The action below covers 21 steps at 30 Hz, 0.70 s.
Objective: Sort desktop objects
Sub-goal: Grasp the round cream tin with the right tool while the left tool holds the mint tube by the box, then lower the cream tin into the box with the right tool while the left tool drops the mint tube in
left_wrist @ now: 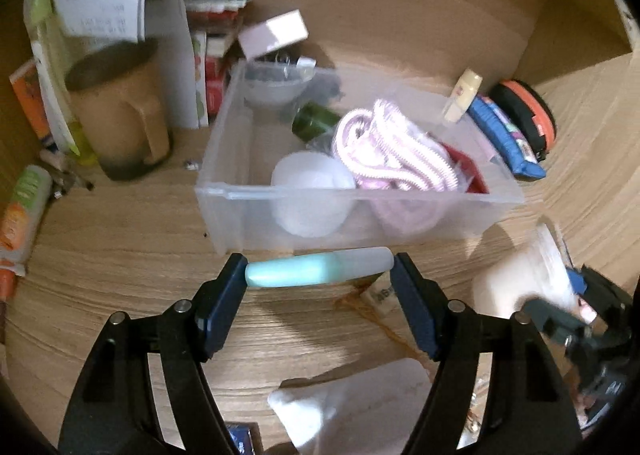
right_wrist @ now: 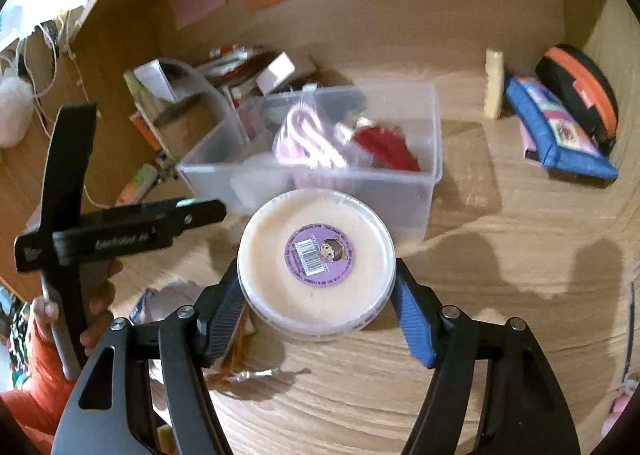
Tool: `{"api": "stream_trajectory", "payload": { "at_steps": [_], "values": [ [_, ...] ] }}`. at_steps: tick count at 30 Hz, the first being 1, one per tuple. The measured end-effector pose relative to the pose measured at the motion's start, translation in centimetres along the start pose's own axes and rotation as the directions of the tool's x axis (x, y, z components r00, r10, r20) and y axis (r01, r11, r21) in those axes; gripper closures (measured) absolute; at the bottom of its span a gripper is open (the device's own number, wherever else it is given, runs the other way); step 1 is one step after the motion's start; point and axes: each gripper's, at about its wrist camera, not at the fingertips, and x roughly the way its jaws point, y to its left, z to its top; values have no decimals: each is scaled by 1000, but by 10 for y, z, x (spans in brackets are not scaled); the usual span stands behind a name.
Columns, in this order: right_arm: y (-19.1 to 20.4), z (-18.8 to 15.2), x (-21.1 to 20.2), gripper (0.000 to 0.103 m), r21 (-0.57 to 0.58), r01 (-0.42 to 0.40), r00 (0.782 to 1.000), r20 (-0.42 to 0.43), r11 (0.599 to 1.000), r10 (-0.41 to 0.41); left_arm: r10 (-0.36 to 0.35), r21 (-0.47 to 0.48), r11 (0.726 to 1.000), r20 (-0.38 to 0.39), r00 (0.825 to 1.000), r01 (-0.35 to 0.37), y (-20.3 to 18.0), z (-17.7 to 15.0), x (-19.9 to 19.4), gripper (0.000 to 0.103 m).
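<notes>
Left wrist view shows the wooden counter [left_wrist: 120, 255] with the clear plastic bin [left_wrist: 360, 199] near its middle. The bin already holds a coiled pink cable [left_wrist: 388, 151], a white rounded thing [left_wrist: 308, 179], something red and a dark green item, so part of the sorting looks done. Much is left outside it: a tan mug [left_wrist: 124, 115] and a stack of papers and boxes to the left, a blue pouch [left_wrist: 508, 135], a round black-and-orange case [left_wrist: 528, 115] and a small cream bottle [left_wrist: 464, 95] to the right, a white cloth [left_wrist: 352, 407] near the bottom edge.

The round cream tub [right_wrist: 316, 259] is clenched in the right claw [right_wrist: 318, 295], one pad on each side of its rim. It appears lifted off the counter, just in front of the bin. Its flat lid with a purple sticker faces up toward the camera; being round, it has no long axis across the counter.

The mint-green tube [left_wrist: 320, 269] is grasped by the left claw [left_wrist: 320, 275], held end to end between the pads, also just in front of the bin's near wall. Its long axis runs straight across the claw, left to right and about parallel to that wall, with the green end at the left pad and the pale, translucent end at the right.

By my judgement both things are bound for the bin, and neither is in it yet.
</notes>
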Motion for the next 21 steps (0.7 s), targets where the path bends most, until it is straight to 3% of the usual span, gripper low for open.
{"api": "stream_trajectory", "payload": {
  "at_steps": [11,21],
  "values": [
    [-1,40,-27,37,23,18,990,142,1000,-21,-32,23,999,115,993,30,-11,24,-34,30],
    [-7,76,-21,37,12,67,979,190,998,-68,-59,11,998,153,987,58,-10,43,-37,30]
  ]
}}
